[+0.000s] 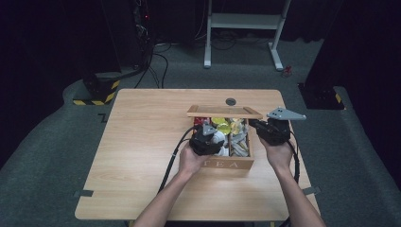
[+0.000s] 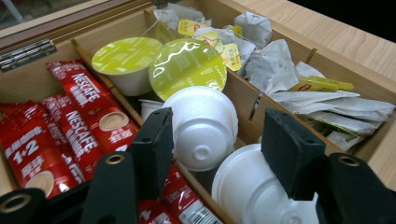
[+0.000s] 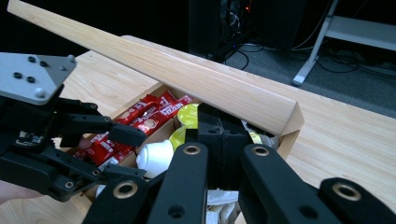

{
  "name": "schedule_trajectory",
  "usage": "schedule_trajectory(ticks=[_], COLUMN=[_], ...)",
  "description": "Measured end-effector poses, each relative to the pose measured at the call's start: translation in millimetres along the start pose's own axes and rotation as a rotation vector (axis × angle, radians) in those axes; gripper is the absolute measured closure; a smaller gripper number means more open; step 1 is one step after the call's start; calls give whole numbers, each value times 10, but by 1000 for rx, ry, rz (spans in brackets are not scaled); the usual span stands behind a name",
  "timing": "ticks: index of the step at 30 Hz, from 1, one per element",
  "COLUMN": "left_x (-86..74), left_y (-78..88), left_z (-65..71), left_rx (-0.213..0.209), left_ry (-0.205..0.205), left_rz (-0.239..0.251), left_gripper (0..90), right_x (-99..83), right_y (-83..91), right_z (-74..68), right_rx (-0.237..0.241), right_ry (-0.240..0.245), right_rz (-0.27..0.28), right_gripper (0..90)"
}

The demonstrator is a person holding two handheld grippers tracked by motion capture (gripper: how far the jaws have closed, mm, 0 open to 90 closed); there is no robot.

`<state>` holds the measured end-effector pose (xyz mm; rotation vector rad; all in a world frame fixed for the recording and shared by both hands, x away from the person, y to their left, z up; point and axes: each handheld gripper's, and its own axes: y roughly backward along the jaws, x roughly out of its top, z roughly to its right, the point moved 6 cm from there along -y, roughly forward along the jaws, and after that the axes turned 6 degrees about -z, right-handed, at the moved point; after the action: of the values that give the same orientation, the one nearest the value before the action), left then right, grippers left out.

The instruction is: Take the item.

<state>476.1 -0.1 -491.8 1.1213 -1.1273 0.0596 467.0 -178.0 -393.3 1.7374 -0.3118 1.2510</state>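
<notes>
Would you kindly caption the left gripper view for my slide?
Open left gripper poised around a white plastic coffee capsule inside a wooden tea box.

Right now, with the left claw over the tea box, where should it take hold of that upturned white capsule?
Grip the white capsule across its tapered side walls, coming straight from above. It lies base up between the open left claw jaws, with sachets and divider close beside.

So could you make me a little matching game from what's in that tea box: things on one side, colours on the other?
Things:
1. coffee sachets
2. upturned capsule
3. capsule lid
4. tea bags

Colours:
A. white
B. yellow-green foil
C. red
D. grey paper with yellow tags

Pairs: 1-C, 2-A, 3-B, 4-D
</notes>
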Motion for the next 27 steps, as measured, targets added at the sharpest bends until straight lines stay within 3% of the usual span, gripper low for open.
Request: schedule_trajectory(ticks=[7, 16, 27], left_x=[66, 124, 180], left_y=[-61, -138, -272], left_z=[-8, -38, -24], left_rx=[22, 56, 54], left_ry=[21, -23, -52], left_rz=[-59, -88, -153], left_gripper=[404, 381, 372], right_x=[5, 20, 46], right_y=[-1, -5, -5], right_z=[4, 14, 22], right_rx=[1, 1, 1], right_ry=[0, -1, 1], right_rz=[2, 14, 5], right_gripper=[900, 900, 900])
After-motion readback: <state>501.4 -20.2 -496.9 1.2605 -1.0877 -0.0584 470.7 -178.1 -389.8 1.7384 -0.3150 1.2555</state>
